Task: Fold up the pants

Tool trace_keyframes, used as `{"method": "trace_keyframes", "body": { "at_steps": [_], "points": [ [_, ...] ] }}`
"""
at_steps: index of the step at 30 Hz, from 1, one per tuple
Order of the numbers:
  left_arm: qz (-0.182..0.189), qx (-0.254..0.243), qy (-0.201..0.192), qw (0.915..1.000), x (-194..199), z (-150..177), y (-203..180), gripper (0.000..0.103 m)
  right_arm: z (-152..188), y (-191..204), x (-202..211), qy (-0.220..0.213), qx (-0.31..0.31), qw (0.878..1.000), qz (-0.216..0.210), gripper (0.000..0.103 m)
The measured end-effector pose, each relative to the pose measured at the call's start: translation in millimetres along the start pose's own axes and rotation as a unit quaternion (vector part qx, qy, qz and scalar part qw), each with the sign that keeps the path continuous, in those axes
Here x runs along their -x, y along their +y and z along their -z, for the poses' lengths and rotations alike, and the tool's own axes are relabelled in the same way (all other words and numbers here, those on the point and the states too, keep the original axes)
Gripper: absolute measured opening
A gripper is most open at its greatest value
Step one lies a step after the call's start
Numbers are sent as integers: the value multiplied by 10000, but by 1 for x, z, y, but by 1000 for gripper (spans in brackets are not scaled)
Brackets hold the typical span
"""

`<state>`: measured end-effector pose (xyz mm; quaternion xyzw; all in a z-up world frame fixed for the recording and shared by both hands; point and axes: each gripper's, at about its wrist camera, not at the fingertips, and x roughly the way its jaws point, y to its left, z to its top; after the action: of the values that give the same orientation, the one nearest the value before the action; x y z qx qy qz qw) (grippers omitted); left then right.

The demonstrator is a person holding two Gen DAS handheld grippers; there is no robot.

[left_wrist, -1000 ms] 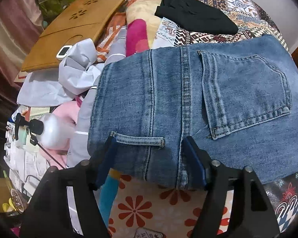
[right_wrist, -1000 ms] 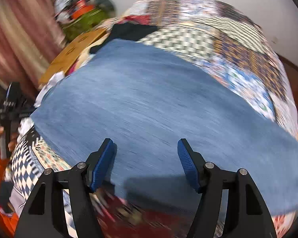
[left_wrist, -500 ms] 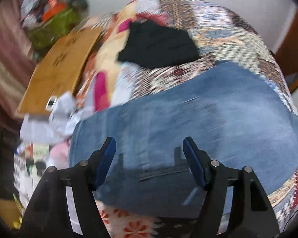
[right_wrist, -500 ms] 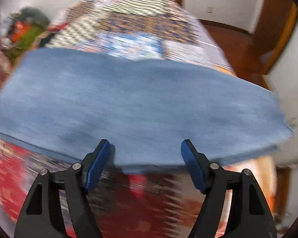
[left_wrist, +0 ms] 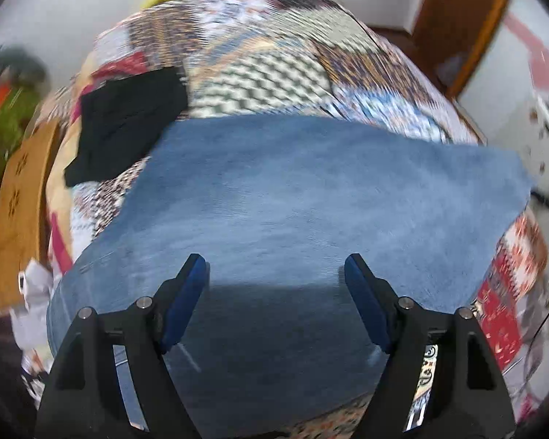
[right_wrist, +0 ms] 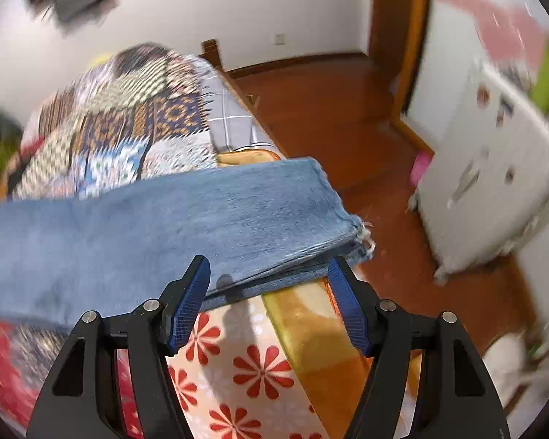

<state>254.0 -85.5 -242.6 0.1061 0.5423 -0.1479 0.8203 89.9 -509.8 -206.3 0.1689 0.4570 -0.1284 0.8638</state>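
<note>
Blue jeans (left_wrist: 303, 197) lie flat across a patchwork bedspread (left_wrist: 260, 69), folded lengthwise. My left gripper (left_wrist: 274, 292) is open and empty, hovering over the middle of the jeans. In the right wrist view the jeans' leg end (right_wrist: 201, 219) with its frayed hem reaches the bed's right edge. My right gripper (right_wrist: 269, 292) is open and empty, with its fingertips at the near edge of the hem end.
A black garment (left_wrist: 128, 117) lies on the bed beyond the jeans at the left. A wooden board (left_wrist: 22, 197) sits at the far left. Right of the bed are wooden floor (right_wrist: 329, 109) and a white cabinet (right_wrist: 494, 168).
Both grippers have swung to the right along the jeans. The left moved from the waistband to the middle, the right from the middle to the hem end. Both stayed open.
</note>
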Motion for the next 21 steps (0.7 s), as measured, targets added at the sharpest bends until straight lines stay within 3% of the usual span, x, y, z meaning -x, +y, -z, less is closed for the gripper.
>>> {"method": "trace_keyframes", "body": {
  "at_steps": [1, 3, 5, 8, 11, 18, 21],
  "points": [
    [-56, -118, 80, 9999, -7, 0, -10, 78, 0, -3, -4, 77, -145, 9998, -122, 63],
    [-335, -268, 72, 9991, -17, 2, -23, 88, -3, -4, -17, 138, -337, 9991, -203, 53],
    [-556, -403, -81, 9976, -17, 2, -34, 89, -3, 0, -22, 84, -339, 9991, -222, 32],
    [-739, -570, -123, 9956, -18, 1, -44, 89, -3, 4, -25, -92, -244, 9994, -239, 22],
    [-744, -583, -122, 9954, -20, -1, -44, 89, 0, -1, -29, -226, -236, 9994, 74, 14],
    [-493, -157, -15, 9987, -25, -1, -31, 96, 5, -22, -36, -141, -482, 9973, 530, 11],
    [-480, -157, -29, 9987, -23, 1, -32, 96, -1, -30, -28, 32, -650, 9971, 386, 12]
  ]
}}
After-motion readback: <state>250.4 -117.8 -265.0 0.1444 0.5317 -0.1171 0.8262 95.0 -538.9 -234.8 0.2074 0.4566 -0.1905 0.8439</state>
